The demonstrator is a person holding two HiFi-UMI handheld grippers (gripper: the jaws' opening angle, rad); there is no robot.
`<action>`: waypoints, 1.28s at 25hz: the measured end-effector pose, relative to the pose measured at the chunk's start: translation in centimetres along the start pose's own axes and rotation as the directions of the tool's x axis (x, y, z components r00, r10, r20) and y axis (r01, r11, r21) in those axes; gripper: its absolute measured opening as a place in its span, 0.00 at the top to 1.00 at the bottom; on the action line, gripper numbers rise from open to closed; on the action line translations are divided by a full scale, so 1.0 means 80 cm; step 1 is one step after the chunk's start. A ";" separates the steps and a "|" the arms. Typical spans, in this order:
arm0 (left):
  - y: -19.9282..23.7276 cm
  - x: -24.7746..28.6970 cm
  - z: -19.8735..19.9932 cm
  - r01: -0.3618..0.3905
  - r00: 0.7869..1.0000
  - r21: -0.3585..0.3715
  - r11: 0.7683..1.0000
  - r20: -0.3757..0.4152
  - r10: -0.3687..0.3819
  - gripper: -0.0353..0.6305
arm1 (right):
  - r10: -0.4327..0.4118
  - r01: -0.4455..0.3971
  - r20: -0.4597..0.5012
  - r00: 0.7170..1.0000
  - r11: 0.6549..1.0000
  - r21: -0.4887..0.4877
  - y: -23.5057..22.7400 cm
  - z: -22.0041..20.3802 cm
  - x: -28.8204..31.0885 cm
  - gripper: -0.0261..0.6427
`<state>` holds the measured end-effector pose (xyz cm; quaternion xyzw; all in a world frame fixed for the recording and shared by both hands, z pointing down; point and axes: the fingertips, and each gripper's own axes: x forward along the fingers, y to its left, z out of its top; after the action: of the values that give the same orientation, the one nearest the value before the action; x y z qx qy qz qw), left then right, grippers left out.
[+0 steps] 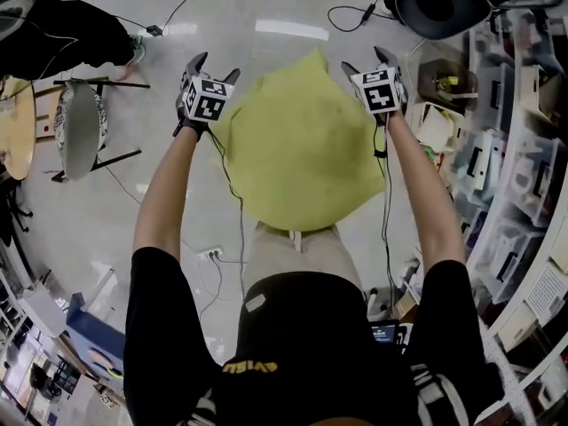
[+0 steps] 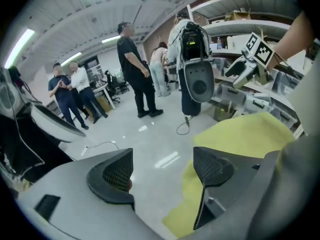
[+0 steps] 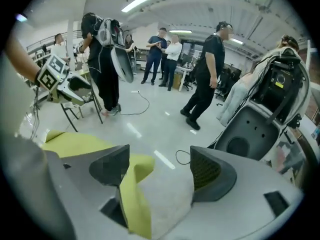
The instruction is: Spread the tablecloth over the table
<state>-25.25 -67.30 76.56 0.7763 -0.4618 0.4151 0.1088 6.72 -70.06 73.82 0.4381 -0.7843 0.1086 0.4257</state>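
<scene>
The yellow-green tablecloth lies spread out between my two hands and hides whatever is under it. My left gripper stands open at its far left edge. In the left gripper view the left gripper has nothing between its pads, and the cloth lies just right of its right finger. My right gripper is open at the far right edge. Seen in the right gripper view, the right gripper has a folded cloth corner hanging loose beside its left finger, with no pad pressing on it.
A grey chair and a round wooden table stand at the left. Crowded shelves line the right side. A black seat shell is ahead on the right. Several people stand on the floor beyond, where cables lie.
</scene>
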 end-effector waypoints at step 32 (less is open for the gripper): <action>-0.372 -0.608 -0.117 -0.099 0.830 -0.437 0.894 0.459 0.316 0.92 | -0.073 -0.032 0.355 0.932 0.959 0.282 0.284 -0.272 -0.566 0.96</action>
<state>-17.46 -15.30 52.65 0.7646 -0.6310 0.0980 0.0879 12.95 -17.85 57.24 0.5152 -0.8208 0.1326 0.2078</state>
